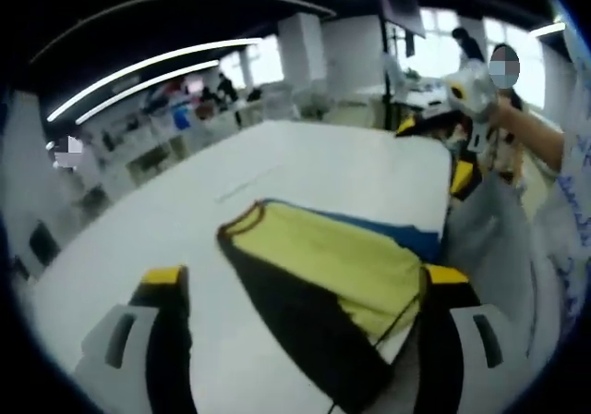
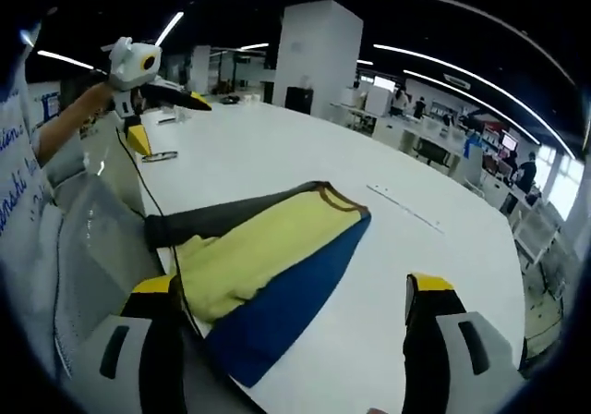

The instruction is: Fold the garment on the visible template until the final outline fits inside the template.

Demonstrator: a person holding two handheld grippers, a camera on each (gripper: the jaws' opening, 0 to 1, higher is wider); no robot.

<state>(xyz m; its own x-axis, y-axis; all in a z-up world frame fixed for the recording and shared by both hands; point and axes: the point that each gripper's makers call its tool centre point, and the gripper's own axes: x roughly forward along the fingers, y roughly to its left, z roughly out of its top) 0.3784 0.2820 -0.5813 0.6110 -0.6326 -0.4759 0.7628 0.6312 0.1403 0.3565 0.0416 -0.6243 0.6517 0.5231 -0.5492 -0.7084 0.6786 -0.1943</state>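
Note:
A folded garment [image 1: 323, 266] with yellow, black and blue panels lies on the white table [image 1: 305, 155], close to its near edge. My left gripper [image 1: 305, 280] hovers over it, open, with the jaws wide apart on either side of the cloth. In the right gripper view the garment [image 2: 268, 257] stretches from the near edge toward the middle of the table [image 2: 277, 146]. My right gripper [image 2: 291, 286] is open above its blue part. Each view also catches the other gripper held up in a hand: the right gripper [image 1: 469, 91] and the left gripper [image 2: 134, 63]. A thin black cord [image 1: 399, 320] crosses the cloth.
A thin straight strip [image 2: 404, 208] lies on the table beyond the garment. A small dark object [image 2: 159, 156] sits near the table's edge. The person's grey clothing [image 2: 83, 248] presses against the near edge. Desks, people and a white pillar [image 2: 319, 58] stand behind.

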